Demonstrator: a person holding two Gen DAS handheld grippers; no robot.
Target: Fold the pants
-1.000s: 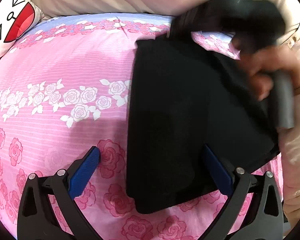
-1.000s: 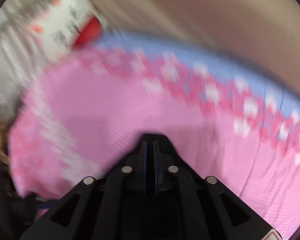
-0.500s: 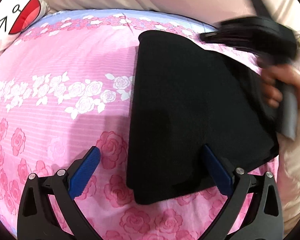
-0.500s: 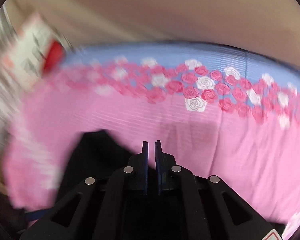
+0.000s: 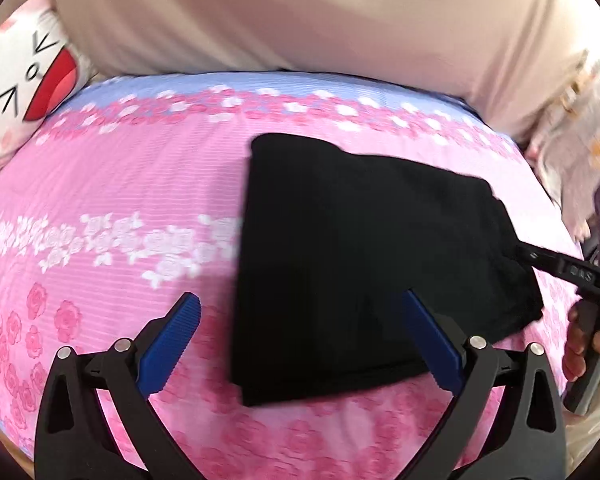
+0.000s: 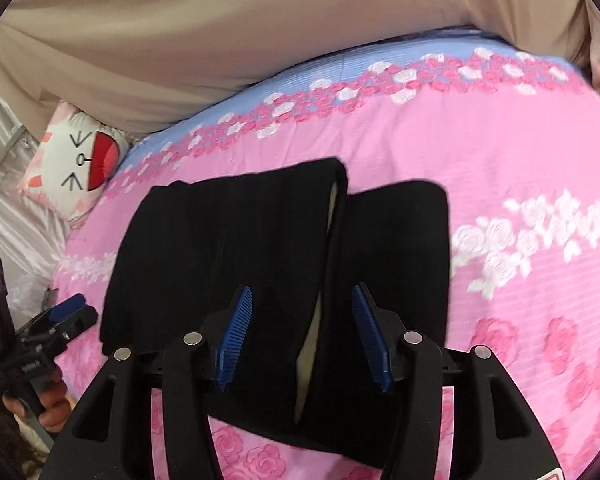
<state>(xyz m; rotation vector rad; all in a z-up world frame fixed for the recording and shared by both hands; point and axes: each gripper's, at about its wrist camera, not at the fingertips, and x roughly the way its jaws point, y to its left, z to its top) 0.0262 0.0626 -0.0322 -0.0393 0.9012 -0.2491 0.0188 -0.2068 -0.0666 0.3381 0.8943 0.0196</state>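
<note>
Black pants [image 5: 360, 248] lie folded on the pink rose bedsheet [image 5: 120, 184]. My left gripper [image 5: 300, 298] hovers open above their near left part, nothing between its blue pads [image 5: 176, 336]. The right gripper [image 5: 560, 272], held by a hand [image 5: 588, 344], reaches in at the pants' right edge. In the right wrist view the pants [image 6: 240, 248] show a top layer whose edge, with pale lining, runs between the fingers of my right gripper [image 6: 302, 290]. Its jaws are opening and the pads do not press on the cloth. The left gripper [image 6: 66, 312] shows at the far left.
A white pillow with a cartoon face [image 5: 32, 84] [image 6: 76, 160] lies at the bed's far corner. Beige fabric [image 5: 300, 12] rises behind the bed. Pale flowery cloth [image 5: 572, 140] hangs at the right. The sheet's blue border [image 6: 340, 68] runs along the far edge.
The right gripper swung from the pants' far end round to their near right edge, and its jaws went from shut to apart. The left gripper drew back and up a little.
</note>
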